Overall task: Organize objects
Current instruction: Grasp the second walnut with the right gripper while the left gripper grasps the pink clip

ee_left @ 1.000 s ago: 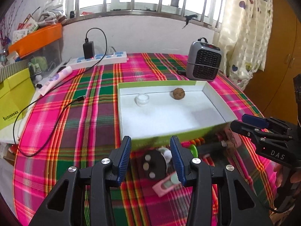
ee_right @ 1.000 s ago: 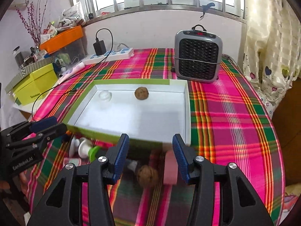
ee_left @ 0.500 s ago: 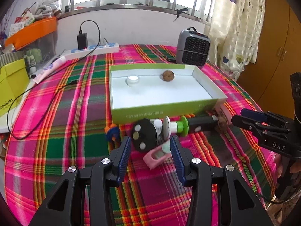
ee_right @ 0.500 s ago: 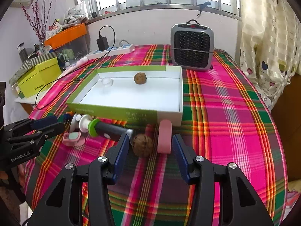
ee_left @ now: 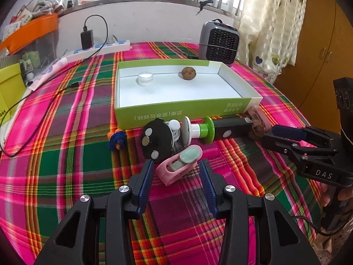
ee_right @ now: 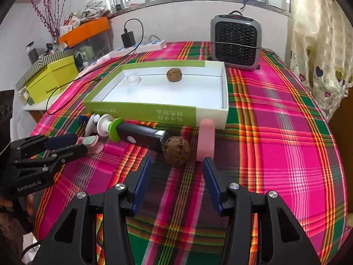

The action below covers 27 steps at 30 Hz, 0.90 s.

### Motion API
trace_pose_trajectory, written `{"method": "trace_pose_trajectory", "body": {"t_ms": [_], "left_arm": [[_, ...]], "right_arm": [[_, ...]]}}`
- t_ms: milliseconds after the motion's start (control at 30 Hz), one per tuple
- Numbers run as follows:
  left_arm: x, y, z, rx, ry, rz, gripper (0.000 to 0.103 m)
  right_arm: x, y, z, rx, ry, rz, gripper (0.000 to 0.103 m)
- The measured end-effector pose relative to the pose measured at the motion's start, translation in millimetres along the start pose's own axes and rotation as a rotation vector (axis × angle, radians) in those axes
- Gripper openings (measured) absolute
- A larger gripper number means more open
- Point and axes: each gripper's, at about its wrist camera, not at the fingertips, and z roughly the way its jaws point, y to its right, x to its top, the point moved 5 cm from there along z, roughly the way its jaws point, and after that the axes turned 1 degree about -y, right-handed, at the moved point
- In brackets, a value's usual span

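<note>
Green and white cardboard forms the shallow box (ee_left: 183, 110) on the plaid tablecloth (ee_left: 66, 154); its near wall carries printed characters that I cannot read, and inside lie 1 small white jar (ee_left: 145, 78) and 1 brown walnut (ee_left: 189, 73). On the right gripper (ee_right: 176, 172) body, in the left wrist view, the letters "DAS" are visible; on the left gripper (ee_left: 175, 172), in the right wrist view, "GenRobot.AI". In front of the box a black tube with a green collar (ee_right: 136, 134) lies on its side, long axis along the box wall. Just beside it rests a second walnut (ee_right: 177, 148), and a pink block (ee_right: 205, 141) points toward the box. Both grippers stand apart and hold nothing; a pink clip (ee_left: 178, 165) lies just ahead of the left fingers.
</note>
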Motion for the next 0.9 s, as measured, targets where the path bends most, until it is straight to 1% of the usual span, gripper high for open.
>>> {"method": "trace_pose_trajectory", "body": {"t_ms": [367, 567, 733, 800, 867, 900], "left_arm": [[1, 2, 10, 0.001, -0.018, 0.001, 0.041], [2, 4, 10, -0.016, -0.018, 0.003, 0.041], [-2, 12, 10, -0.055, -0.028, 0.019, 0.041], [-3, 15, 9, -0.072, -0.032, 0.022, 0.041], [-4, 19, 7, -0.091, -0.031, 0.031, 0.041], [-4, 20, 7, -0.094, -0.026, 0.033, 0.041]], "right_arm": [[2, -3, 16, 0.013, -0.038, -0.015, 0.049], [5, -3, 22, 0.004, -0.049, -0.034, 0.049], [5, -2, 22, -0.006, -0.046, -0.048, 0.049], [5, -1, 22, -0.004, -0.044, -0.046, 0.047], [5, 0, 22, -0.004, -0.043, -0.045, 0.04], [6, 1, 22, -0.005, -0.043, -0.042, 0.039]]}}
